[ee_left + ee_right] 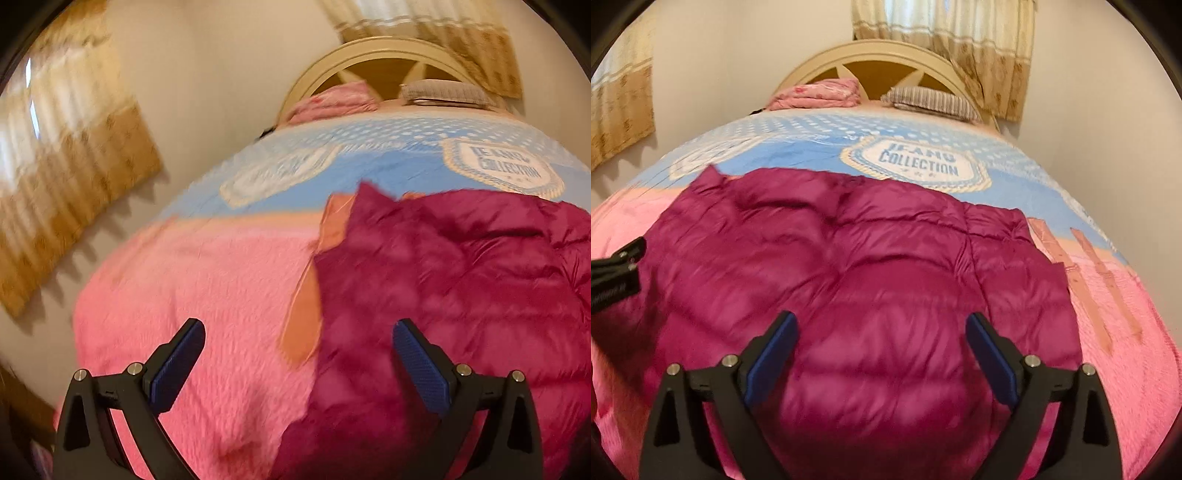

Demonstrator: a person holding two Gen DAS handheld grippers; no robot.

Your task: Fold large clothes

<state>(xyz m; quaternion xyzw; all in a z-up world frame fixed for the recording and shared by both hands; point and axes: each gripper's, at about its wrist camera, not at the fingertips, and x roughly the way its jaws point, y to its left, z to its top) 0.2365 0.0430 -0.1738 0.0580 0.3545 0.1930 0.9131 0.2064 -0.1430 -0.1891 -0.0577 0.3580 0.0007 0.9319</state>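
The left gripper (299, 354) has its fingers spread wide with nothing between them; under its left finger (181, 363) lies only the pink blanket (192, 280), while the jacket (461, 280), a puffy magenta quilted one, begins about midway between the fingers and runs off past the right finger. An orange lining flap (306, 314) pokes out along that near edge, just ahead of the gap. If this gripper closes where it hangs, it looks likely to pinch blanket together with the lining, or the lining alone, and a lift would then drag the bedcover or peel the jacket open instead of folding it. The right gripper (881, 350) is spread just as wide and also empty, with the jacket (868, 258) filling the space between and ahead of both fingers, spread roughly flat on the bed; the other gripper shows at the far left edge, beside the jacket's left side. The shell looks slick and springy, so a shallow bite on one quilted ridge could slip out, and the fill may puff back and undo a crease. Beyond the fingertips the blue sheet (812, 147) and the pillows (931, 98) are well apart from the work. Both views are blurred, so seams and sleeves are hard to place, and a misjudged edge would give a lopsided fold.
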